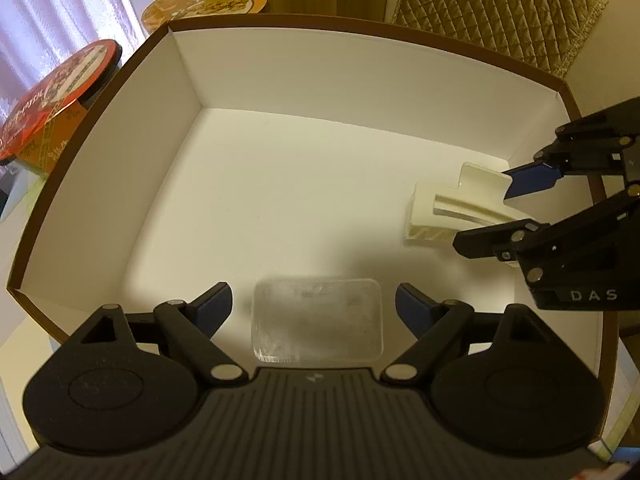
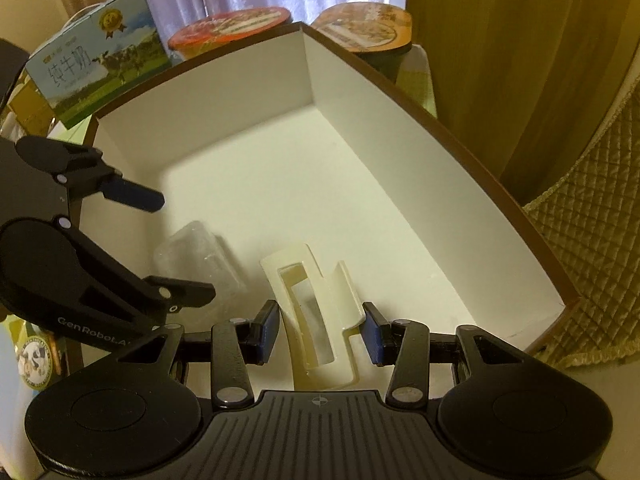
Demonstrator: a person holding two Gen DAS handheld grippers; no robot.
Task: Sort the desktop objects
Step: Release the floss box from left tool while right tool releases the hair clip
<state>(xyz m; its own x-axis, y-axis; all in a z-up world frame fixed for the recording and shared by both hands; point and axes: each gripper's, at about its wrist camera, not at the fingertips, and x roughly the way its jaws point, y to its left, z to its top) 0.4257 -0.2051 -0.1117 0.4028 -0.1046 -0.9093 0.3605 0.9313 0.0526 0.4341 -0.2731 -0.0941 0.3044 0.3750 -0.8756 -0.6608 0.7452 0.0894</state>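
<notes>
Inside the brown-rimmed white cardboard box (image 1: 188, 80), both sorted pieces lie flat: spread left gripper (image 1: 314, 306) straddles the clear plastic case (image 1: 318, 320); right gripper (image 2: 320, 330), also spread, flanks the cream plastic hair claw (image 2: 316, 312).

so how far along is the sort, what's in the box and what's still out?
Done, apparently: the clear plastic case and the cream hair claw clip both lie on the floor of the white box. In hand: nothing gripped; the left gripper and right gripper stand open around those items. Possibly left: two noodle cups and a milk carton sit outside the box.
</notes>
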